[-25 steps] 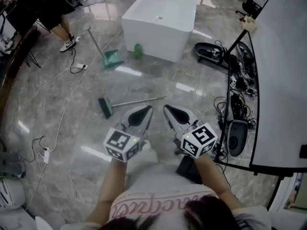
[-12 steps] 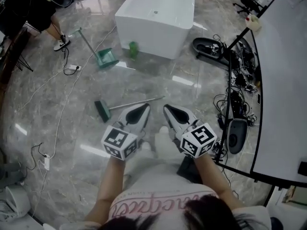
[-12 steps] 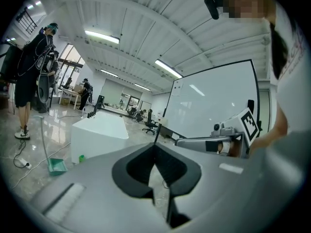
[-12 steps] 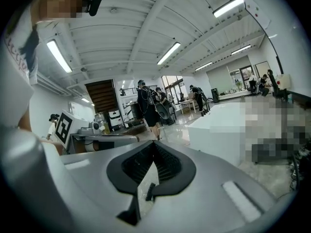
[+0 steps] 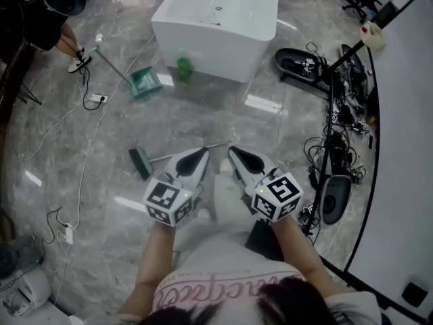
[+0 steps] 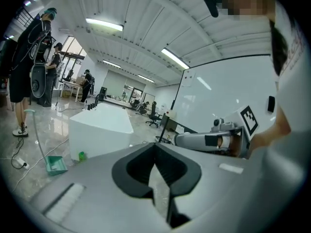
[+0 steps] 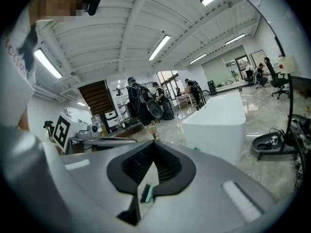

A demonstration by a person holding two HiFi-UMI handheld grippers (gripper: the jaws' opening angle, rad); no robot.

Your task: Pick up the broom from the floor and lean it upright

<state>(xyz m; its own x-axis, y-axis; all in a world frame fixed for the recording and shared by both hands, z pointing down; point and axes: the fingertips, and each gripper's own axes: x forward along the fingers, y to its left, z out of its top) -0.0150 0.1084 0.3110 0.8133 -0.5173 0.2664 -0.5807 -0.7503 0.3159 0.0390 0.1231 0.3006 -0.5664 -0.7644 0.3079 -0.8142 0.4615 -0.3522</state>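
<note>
The broom (image 5: 177, 156) lies flat on the grey marble floor, its green head (image 5: 141, 162) at the left and its thin metal handle running right. In the head view the handle's right end passes just beyond the tips of both grippers. My left gripper (image 5: 205, 153) hovers over the handle, jaws shut and empty (image 6: 155, 143). My right gripper (image 5: 232, 152) is beside it, jaws meeting at the tips with nothing held (image 7: 154, 142). Through the right jaws' hollow I glimpse the broom head (image 7: 145, 193) on the floor below.
A white block (image 5: 216, 26) stands ahead with a green bottle (image 5: 183, 68) at its foot. A green dustpan (image 5: 145, 82) lies to the left. Cables and a power strip (image 5: 97, 99) cross the floor. Black gear (image 5: 336, 196) and a whiteboard (image 5: 406, 114) are at the right; a person (image 5: 51, 19) is far left.
Both grippers have moved forward and a little down, still side by side. The broom now lies right at their tips instead of ahead of them.
</note>
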